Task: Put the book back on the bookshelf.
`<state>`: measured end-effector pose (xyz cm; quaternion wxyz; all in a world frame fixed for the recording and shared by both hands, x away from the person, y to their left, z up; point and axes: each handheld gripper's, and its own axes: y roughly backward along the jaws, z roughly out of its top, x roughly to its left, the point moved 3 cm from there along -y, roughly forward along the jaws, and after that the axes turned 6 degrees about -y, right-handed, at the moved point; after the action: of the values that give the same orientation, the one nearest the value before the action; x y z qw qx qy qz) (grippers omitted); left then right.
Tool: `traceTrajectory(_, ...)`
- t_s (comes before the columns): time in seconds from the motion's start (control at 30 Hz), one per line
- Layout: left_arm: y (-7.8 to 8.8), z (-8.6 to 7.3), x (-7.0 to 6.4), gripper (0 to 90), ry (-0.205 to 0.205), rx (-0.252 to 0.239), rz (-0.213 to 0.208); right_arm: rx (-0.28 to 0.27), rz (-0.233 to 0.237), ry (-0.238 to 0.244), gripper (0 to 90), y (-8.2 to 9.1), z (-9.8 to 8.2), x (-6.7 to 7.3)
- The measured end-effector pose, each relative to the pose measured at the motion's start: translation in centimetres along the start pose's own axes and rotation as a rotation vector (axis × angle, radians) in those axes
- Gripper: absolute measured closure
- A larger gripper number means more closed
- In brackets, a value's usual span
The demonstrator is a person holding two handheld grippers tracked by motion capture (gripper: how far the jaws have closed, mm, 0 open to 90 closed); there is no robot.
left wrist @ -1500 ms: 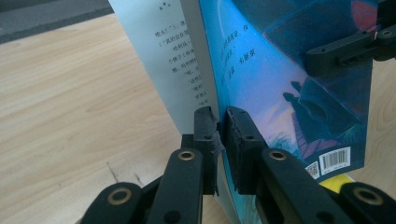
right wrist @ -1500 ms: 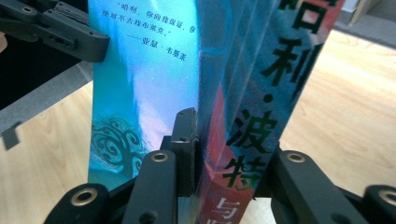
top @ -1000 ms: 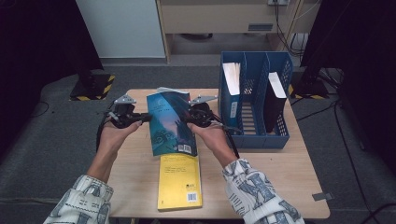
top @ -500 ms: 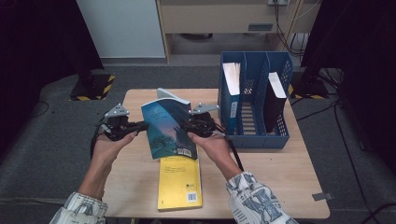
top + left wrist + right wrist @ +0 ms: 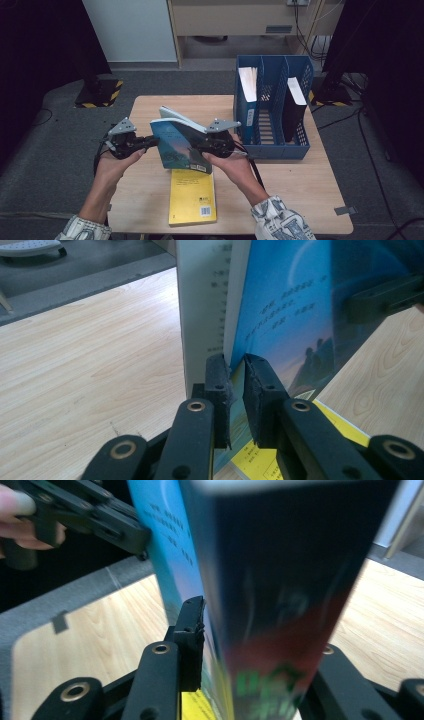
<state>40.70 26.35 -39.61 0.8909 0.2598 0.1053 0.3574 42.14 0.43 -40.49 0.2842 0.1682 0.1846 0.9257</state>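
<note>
Holding a blue-covered paperback book [image 5: 181, 145] off the pale wooden table [image 5: 300, 185] at the centre of the high view, both grippers share the load. The left gripper [image 5: 150, 141] is clenched on the book's left edge; in the left gripper view its pads [image 5: 260, 390] pinch the blue cover and a few pages. The right gripper [image 5: 200, 146] has the book's other side between its jaws, which have just been opening. In the right gripper view one pad [image 5: 192, 630] stands a little off the cover, so that hold looks slack or released.

The book is tilted, its long axis running from upper left to lower right. A blue plastic file rack [image 5: 272, 112] with upright slots stands to its right, on the right hand's side. Slotting it there would likely mean turning the long axis upright. A yellow paperback [image 5: 192, 197] lies flat beneath.
</note>
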Motion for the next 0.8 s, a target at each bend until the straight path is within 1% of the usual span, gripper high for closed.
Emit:
traceTrajectory(0.23,-0.2,-0.1,0.2,79.4,0.003,-0.005,0.009,0.007,0.015,0.004,63.9,0.0,0.3,0.2)
traceTrajectory(0.4,-0.3,-0.1,0.2,77.5,0.006,-0.015,0.017,-0.013,0.045,0.003,61.4,0.1,0.9,0.5)
traceTrajectory(0.47,-0.4,-0.2,0.2,76.4,0.006,-0.013,0.018,-0.014,0.057,0.012,59.6,0.1,1.1,0.7)
traceTrajectory(0.6,-0.8,-0.4,0.1,74.0,0.011,-0.014,0.021,-0.028,0.083,0.012,58.3,0.0,1.5,0.7)
traceTrajectory(0.7,-1.0,-0.6,0.0,70.1,0.015,-0.026,0.026,-0.033,0.096,0.021,59.1,-0.2,1.9,0.9)
traceTrajectory(0.73,-1.0,-0.7,0.0,66.7,0.017,-0.031,0.038,-0.034,0.099,0.022,59.6,-0.2,2.0,0.9)
traceTrajectory(0.77,-1.1,-0.8,0.0,61.1,0.016,-0.034,0.057,-0.035,0.097,0.023,60.6,-0.3,2.0,0.9)
traceTrajectory(0.8,-1.1,-1.1,0.0,56.3,0.02,-0.036,0.066,-0.037,0.098,0.022,61.1,-0.3,2.1,0.9)
